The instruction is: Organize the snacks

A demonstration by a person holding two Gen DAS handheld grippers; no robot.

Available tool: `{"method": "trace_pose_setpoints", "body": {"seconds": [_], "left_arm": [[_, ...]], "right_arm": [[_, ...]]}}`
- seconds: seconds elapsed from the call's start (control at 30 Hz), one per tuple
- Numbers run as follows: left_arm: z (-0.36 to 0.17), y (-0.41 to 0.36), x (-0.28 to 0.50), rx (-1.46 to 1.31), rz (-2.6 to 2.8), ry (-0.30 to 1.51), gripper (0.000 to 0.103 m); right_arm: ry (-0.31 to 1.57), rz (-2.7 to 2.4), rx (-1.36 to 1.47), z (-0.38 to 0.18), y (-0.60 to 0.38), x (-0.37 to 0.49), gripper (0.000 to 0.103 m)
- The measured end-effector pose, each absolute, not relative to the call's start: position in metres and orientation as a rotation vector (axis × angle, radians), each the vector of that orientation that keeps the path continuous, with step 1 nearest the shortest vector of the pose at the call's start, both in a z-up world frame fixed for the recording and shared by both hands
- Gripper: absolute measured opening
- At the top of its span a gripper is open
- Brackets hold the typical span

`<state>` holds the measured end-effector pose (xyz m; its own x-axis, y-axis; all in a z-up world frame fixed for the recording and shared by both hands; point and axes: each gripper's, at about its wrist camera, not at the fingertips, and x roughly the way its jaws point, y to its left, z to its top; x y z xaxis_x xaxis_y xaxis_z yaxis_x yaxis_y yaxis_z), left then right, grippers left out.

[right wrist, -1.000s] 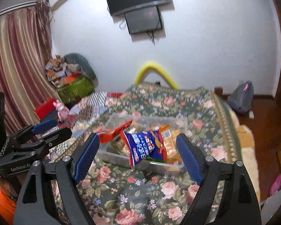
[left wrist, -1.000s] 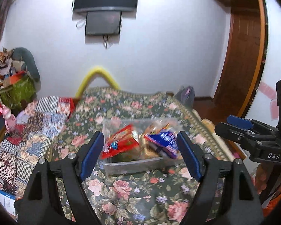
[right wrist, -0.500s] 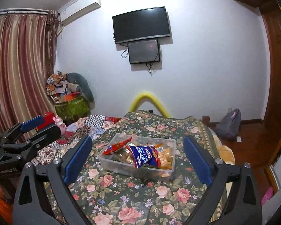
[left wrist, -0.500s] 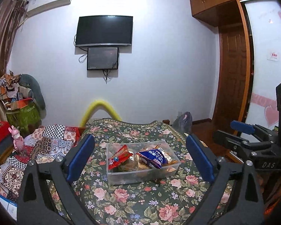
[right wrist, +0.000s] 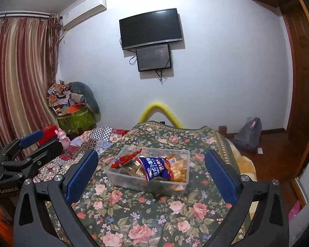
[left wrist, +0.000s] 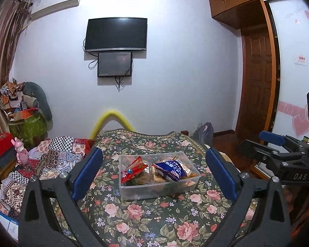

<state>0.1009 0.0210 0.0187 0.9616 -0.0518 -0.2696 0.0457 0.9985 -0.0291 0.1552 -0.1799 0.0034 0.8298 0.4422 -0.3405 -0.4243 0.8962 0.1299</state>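
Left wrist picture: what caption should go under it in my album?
Open left gripper facing a clear box of snack packets on a flowery bedspread.

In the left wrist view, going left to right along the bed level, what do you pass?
Pink rabbit toy → patchwork quilt → red snack packet → blue snack packet, both in the clear plastic box → right gripper, open.

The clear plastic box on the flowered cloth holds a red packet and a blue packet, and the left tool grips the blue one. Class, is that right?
Not quite. The left tool is open and holds nothing; the left wrist view shows the blue packet lying in the clear plastic box beside the red packet, on the flowered cloth.
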Motion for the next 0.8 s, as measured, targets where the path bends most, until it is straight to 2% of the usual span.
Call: {"method": "trace_pose_setpoints", "body": {"seconds": [0.8], "left_arm": [[0.0099, 0.0202, 0.1063, -0.029, -0.038, 0.299, 0.102]], "right_arm": [[0.375, 0.454, 0.022, 0.0017, -0.1776, 0.1525, 0.103]]}}
